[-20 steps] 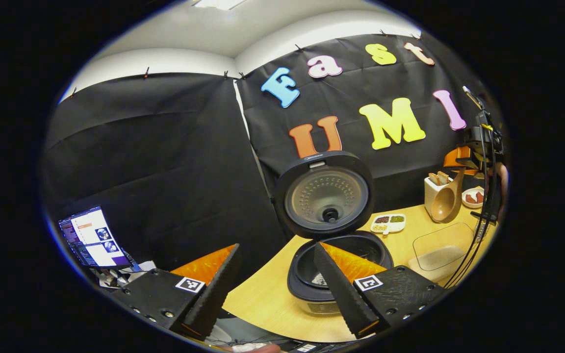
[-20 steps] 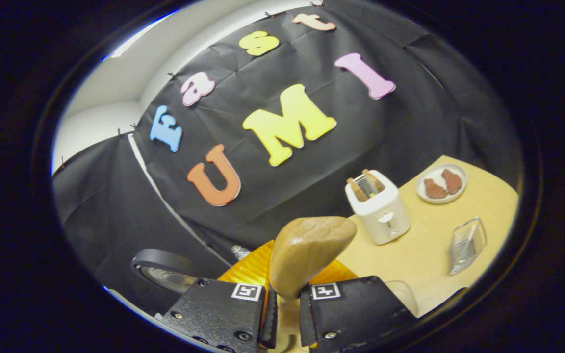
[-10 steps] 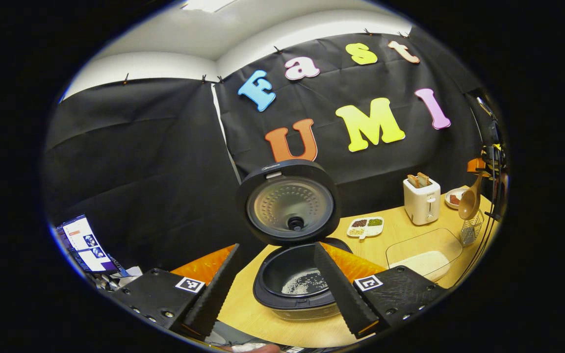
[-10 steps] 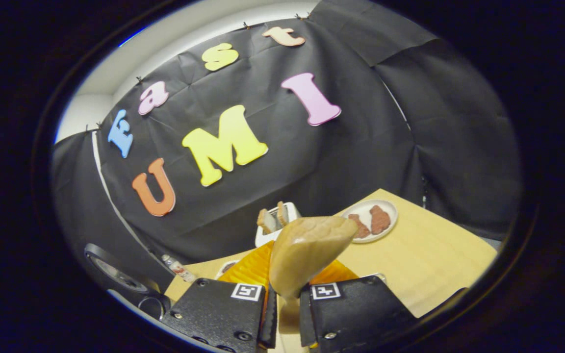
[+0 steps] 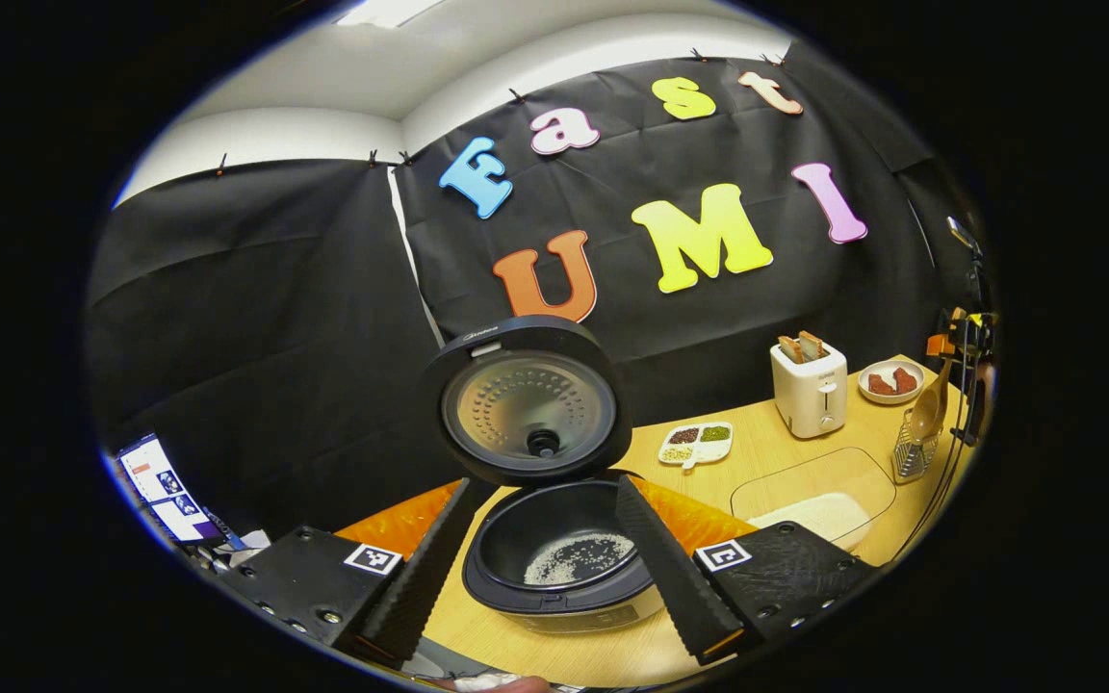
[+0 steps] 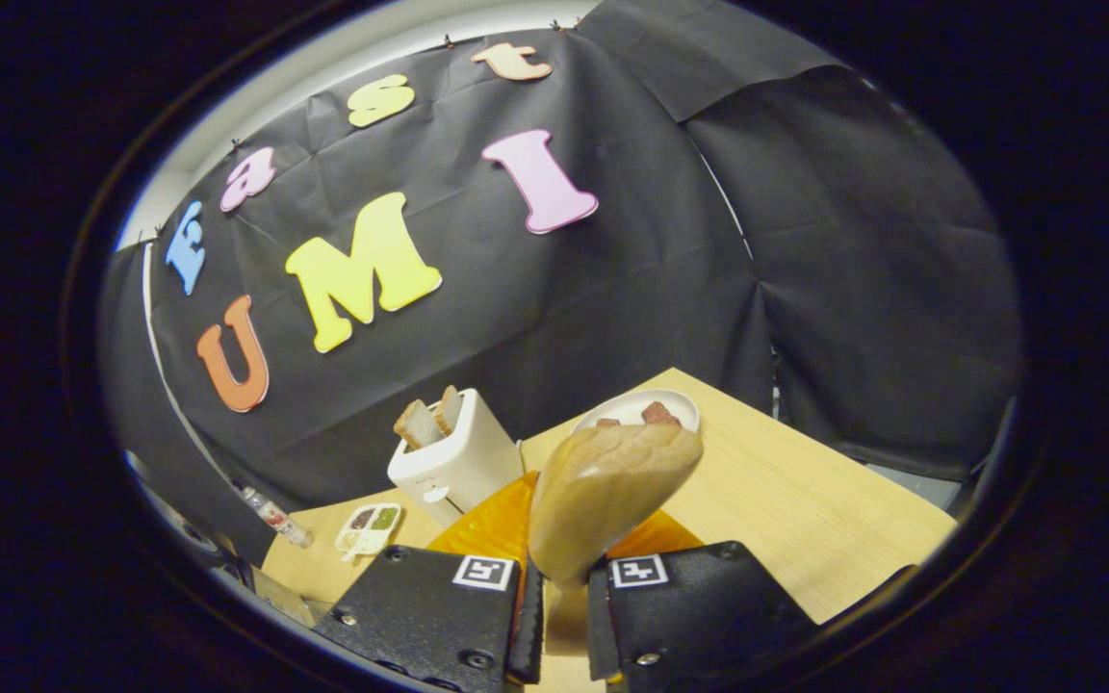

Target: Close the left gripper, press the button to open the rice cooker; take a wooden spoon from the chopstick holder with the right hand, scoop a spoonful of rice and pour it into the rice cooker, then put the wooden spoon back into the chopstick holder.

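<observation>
The black rice cooker (image 5: 554,577) stands open on the table, its lid (image 5: 526,404) raised and a little rice in the pot. My left gripper (image 5: 545,577) is open in front of it, with nothing between its fingers. My right gripper (image 6: 562,589) is shut on the handle of the wooden spoon (image 6: 612,486). In the left gripper view, at the far right, the wooden spoon (image 5: 926,412) hangs bowl down from the right gripper (image 5: 951,348), right over the wire chopstick holder (image 5: 909,460). I cannot tell whether they touch.
A clear container of rice (image 5: 819,496) lies right of the cooker. Behind it are a small divided dish (image 5: 697,443), a white toaster (image 5: 810,385) with bread and a plate (image 5: 891,380) of meat. A laptop (image 5: 165,486) sits far left. The toaster (image 6: 453,462) and the table edge (image 6: 863,568) are near the spoon.
My right gripper has carried the spoon rightward, from by the toaster to over the chopstick holder. The left gripper view has shifted right, so the open cooker now sits lower and more to the left.
</observation>
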Available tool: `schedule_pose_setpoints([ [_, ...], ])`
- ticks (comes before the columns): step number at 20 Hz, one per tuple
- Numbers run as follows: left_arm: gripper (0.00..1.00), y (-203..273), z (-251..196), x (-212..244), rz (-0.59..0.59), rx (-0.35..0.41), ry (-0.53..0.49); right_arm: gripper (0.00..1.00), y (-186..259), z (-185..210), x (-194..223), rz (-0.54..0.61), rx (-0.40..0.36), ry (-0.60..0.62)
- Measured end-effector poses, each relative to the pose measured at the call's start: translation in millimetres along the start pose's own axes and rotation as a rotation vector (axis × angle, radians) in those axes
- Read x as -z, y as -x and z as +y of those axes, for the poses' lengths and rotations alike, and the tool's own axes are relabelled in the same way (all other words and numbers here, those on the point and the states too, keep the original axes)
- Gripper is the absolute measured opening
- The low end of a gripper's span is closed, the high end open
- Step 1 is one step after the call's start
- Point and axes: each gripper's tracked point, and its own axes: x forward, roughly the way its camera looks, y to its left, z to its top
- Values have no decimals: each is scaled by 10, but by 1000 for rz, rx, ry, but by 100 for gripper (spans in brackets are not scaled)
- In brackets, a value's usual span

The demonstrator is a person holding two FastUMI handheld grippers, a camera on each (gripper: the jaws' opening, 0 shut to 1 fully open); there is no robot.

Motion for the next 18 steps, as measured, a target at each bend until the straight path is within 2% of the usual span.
schedule_pose_setpoints([
  [8,95,-60,-77,-33,-12,8,-17,24,-189,-148,478,70,36,11],
  [11,95,-50,-68,-27,-9,8,-21,23,-212,-173,480,58,34,17],
  [12,95,-44,-63,-33,-11,9,-20,19,-219,-156,486,62,35,27],
  [14,95,-38,-59,-34,-11,9,-20,26,-173,-180,457,78,46,50],
  [15,95,-27,-53,-41,-15,8,-20,31,-203,-218,484,76,62,57],
  [16,95,-19,-41,-54,-18,7,-21,41,-200,-291,468,75,94,74],
  [18,95,2,-36,-87,-28,4,-23,88,-149,-337,356,35,121,86],
])
